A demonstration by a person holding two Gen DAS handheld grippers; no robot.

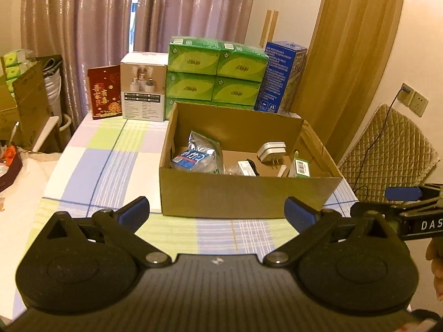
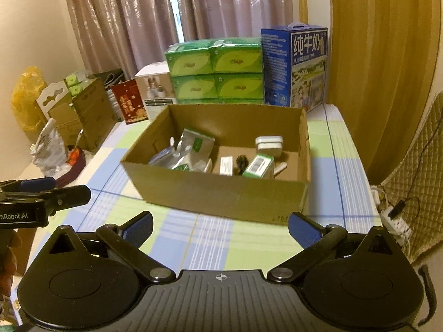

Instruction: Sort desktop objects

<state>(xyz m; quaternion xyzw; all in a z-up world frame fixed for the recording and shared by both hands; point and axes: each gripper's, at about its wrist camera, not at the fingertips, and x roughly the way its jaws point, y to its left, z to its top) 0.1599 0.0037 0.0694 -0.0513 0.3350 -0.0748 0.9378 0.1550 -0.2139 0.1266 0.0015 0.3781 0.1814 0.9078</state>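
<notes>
I hold the left gripper [image 1: 217,211] and right gripper [image 2: 220,225] with jaws wide apart, both empty. The cardboard box [image 2: 221,191] at twelve o'clock holds every small item, so sorting looks finished. Next I judge only a check for strays on the surface [image 2: 210,238].

Table under checked cloth [image 1: 110,160], pastel squares. Open cardboard box [image 1: 249,193] sits mid-table. Along far edge, left to right: red card [image 1: 105,94], white box [image 1: 144,91], stacked green tissue packs [image 1: 216,74], blue milk carton [image 2: 296,66].

bare tablecloth [image 1: 110,166] before cardboard box [image 1: 249,193]
</notes>
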